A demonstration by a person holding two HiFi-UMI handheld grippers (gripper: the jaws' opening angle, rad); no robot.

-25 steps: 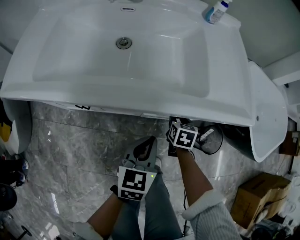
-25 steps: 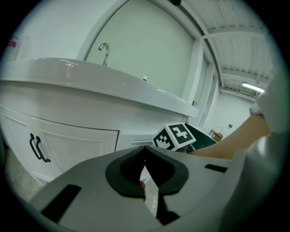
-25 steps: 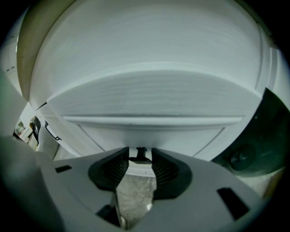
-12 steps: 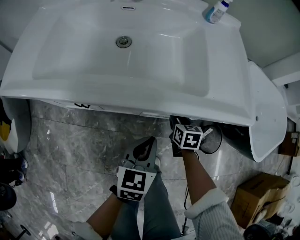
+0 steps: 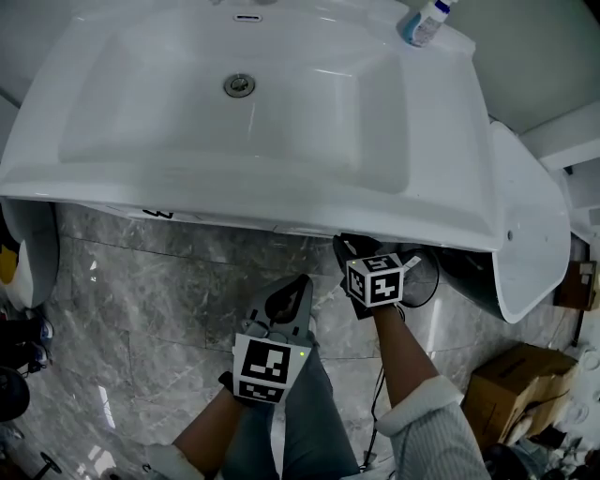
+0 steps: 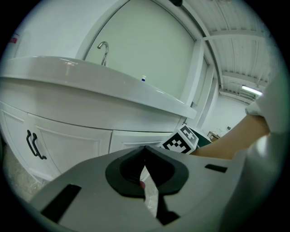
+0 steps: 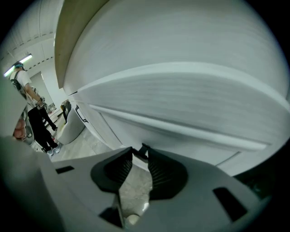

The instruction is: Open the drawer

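Under the white basin (image 5: pixel 281 122), the white drawer front (image 6: pixel 131 138) shows to the left of my right gripper's marker cube (image 6: pixel 183 138). My right gripper (image 7: pixel 140 152) is tucked beneath the basin's front edge (image 5: pixel 349 248) and angled down. Its jaws have just been closing. The drawer's small black handle (image 7: pixel 142 151) sits in the narrow gap between their tips, and I see no firm pinch on it. My left gripper (image 5: pixel 295 286) hangs lower, over the person's knee. It is shut with nothing in it (image 6: pixel 145 149).
A cabinet door with a black handle (image 6: pixel 34 145) is left of the drawer. A bottle (image 5: pixel 427 21) stands on the basin's back right corner. A white toilet (image 5: pixel 534 225) and a cardboard box (image 5: pixel 520 384) are at the right. The floor is grey marble (image 5: pixel 150 300).
The right gripper has rolled and its marker cube has shifted slightly to the right under the basin edge. The left gripper has stayed in place.
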